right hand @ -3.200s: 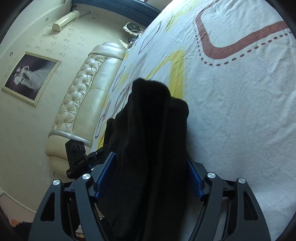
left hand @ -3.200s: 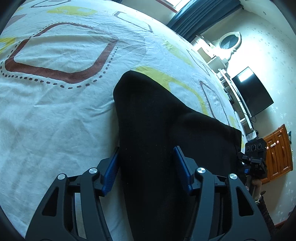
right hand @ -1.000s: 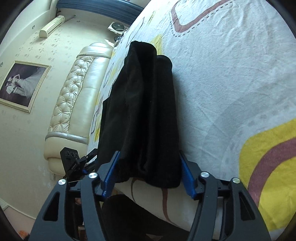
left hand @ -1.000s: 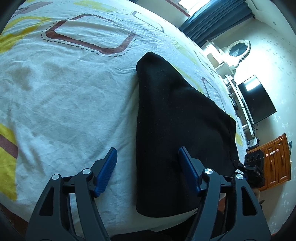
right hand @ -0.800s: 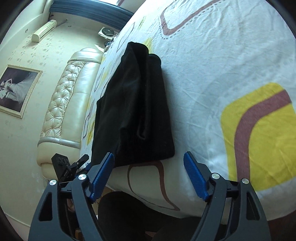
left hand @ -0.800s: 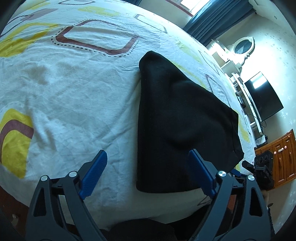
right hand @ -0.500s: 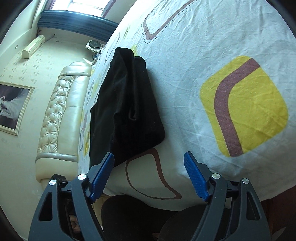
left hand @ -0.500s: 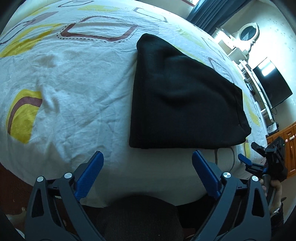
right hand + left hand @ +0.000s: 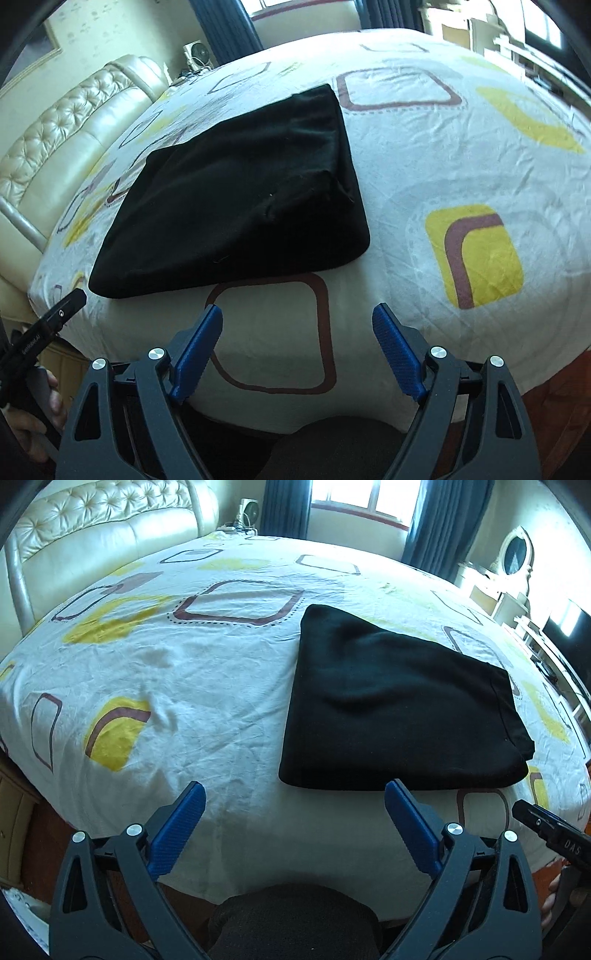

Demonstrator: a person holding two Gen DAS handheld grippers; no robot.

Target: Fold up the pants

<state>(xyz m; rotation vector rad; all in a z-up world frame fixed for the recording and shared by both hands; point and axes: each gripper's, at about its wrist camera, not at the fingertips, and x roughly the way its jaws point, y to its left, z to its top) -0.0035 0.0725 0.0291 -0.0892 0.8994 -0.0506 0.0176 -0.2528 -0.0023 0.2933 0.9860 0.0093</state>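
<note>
The black pants lie folded into a flat rectangle on the patterned bedsheet, close to the bed's near edge. My left gripper hovers open just short of the pants' near edge, nothing between its blue pads. In the right wrist view the same folded pants lie up and to the left of my right gripper, whose jaws are opening with only sheet between them. Each view catches the other gripper's black tip: at the right edge and at the left edge.
A cream tufted headboard runs along the bed's far left. Window with dark blue curtains at the back. A white dresser with oval mirror and a dark screen stand at the right. The bed edge drops to a reddish floor.
Both grippers let go of the pants, opened wide and drew back and up from the bed. The pants now lie free on the sheet, and more of the room shows.
</note>
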